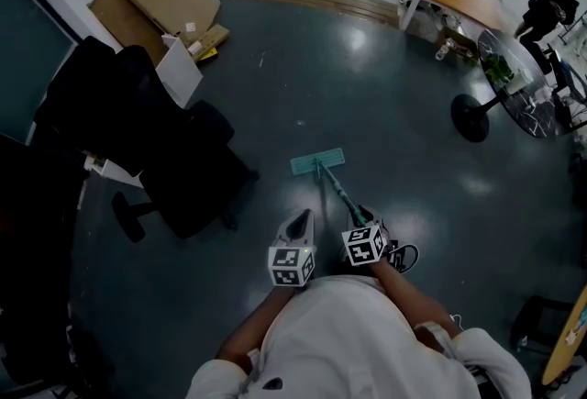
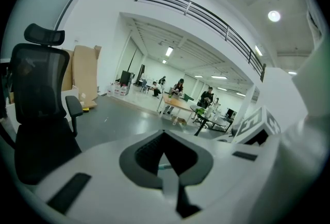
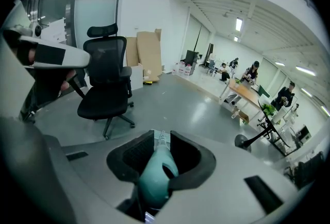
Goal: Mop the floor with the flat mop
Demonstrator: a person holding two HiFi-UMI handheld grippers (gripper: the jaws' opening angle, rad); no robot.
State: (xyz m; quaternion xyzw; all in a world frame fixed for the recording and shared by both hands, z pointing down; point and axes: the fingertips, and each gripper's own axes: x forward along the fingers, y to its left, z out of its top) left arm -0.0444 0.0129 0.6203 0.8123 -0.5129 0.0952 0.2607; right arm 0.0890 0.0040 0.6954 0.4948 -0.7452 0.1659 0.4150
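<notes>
Mop (image 1: 317, 162) handle's top hidden in right gripper (image 1: 360, 216), most of it behind jaws in right gripper view, chair (image 2: 38, 115) base hidden behind left gripper (image 2: 164, 138), far people (image 1: 548, 3) too small to tell, table (image 1: 514, 67) cut at right edge.

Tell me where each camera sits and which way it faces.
Head view: on the head, looking steeply down at floor, mop, left gripper, right gripper; the shirt shows.
Left gripper view: on the left gripper, facing across the hall, chair at left; jaws together, empty.
Right gripper view: on the right gripper, facing the same way; jaws hold the mop.
Shared: both gripper views show the chair and cardboard.
</notes>
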